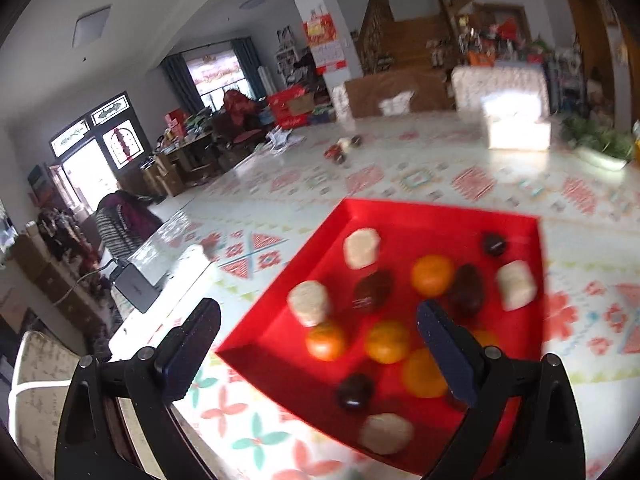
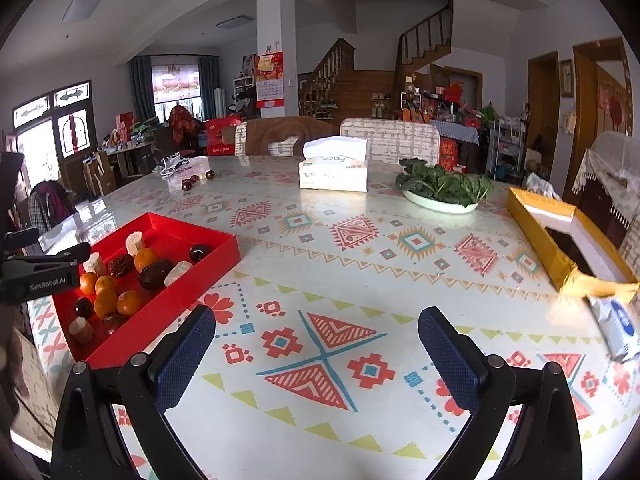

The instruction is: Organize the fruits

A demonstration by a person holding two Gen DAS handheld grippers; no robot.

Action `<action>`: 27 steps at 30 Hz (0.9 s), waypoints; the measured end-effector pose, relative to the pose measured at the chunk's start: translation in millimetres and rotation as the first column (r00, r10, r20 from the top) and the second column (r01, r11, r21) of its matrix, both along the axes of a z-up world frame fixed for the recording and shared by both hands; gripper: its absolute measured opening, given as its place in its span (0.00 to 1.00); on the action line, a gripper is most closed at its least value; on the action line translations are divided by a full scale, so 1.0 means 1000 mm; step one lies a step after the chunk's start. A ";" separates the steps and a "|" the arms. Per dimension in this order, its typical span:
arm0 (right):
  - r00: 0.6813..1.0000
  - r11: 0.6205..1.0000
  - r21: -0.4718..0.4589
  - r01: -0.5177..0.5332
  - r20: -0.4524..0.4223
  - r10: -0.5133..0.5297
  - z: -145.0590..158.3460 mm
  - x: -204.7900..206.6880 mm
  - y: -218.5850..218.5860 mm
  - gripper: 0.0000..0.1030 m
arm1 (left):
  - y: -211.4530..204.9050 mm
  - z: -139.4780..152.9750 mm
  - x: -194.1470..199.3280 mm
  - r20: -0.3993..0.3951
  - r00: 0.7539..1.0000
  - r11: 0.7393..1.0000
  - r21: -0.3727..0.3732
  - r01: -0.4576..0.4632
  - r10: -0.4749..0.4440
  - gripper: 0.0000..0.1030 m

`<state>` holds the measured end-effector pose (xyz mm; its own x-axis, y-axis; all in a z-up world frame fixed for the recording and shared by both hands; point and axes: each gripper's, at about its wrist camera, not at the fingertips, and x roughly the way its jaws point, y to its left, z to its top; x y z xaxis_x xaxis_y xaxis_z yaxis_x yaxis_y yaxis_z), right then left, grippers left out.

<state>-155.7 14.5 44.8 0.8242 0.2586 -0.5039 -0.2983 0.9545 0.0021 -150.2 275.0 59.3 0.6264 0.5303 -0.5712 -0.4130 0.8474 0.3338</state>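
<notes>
A red tray (image 1: 400, 216) (image 2: 224, 256) on the patterned table holds several oranges (image 1: 432, 286) (image 2: 130, 302), dark red dates (image 1: 372, 290) (image 2: 154, 274), pale cut chunks (image 1: 362, 248) (image 2: 134, 242) and dark round fruits (image 1: 354, 392) (image 2: 199, 252). My left gripper (image 1: 320, 338) is open and empty, hovering above the tray's near left part; the view is blurred. My right gripper (image 2: 316, 344) is open and empty above bare tablecloth, to the right of the tray. The left gripper's body shows at the left edge of the right wrist view (image 2: 40, 276).
A tissue box (image 2: 334, 170), a plate of leafy greens (image 2: 442, 190) and a few loose dark fruits (image 2: 196, 180) sit at the far side. A yellow box (image 2: 560, 236) and a white packet (image 2: 618, 326) lie at the right. Chairs stand behind the table.
</notes>
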 end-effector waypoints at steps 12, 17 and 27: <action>1.000 1.000 0.005 0.017 0.005 -0.017 0.021 0.004 -0.015 1.00 | 0.000 -0.030 0.059 -0.189 0.982 0.983 0.183 0.026 0.009 0.96; 1.000 1.000 -0.008 0.020 0.003 -0.019 0.019 0.007 -0.016 1.00 | -0.012 -0.021 0.047 -0.183 0.982 0.981 0.182 0.072 -0.038 0.96; 0.996 0.997 0.072 0.036 -0.089 -0.029 0.002 0.031 -0.023 1.00 | -0.020 -0.021 0.005 -0.275 0.949 0.967 0.152 0.202 -0.155 0.96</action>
<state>-124.4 -8.9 46.9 0.7863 0.2716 -0.5550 -0.2629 0.9599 0.0973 -145.2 255.5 38.0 0.5631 0.5299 -0.6342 -0.1393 0.8173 0.5591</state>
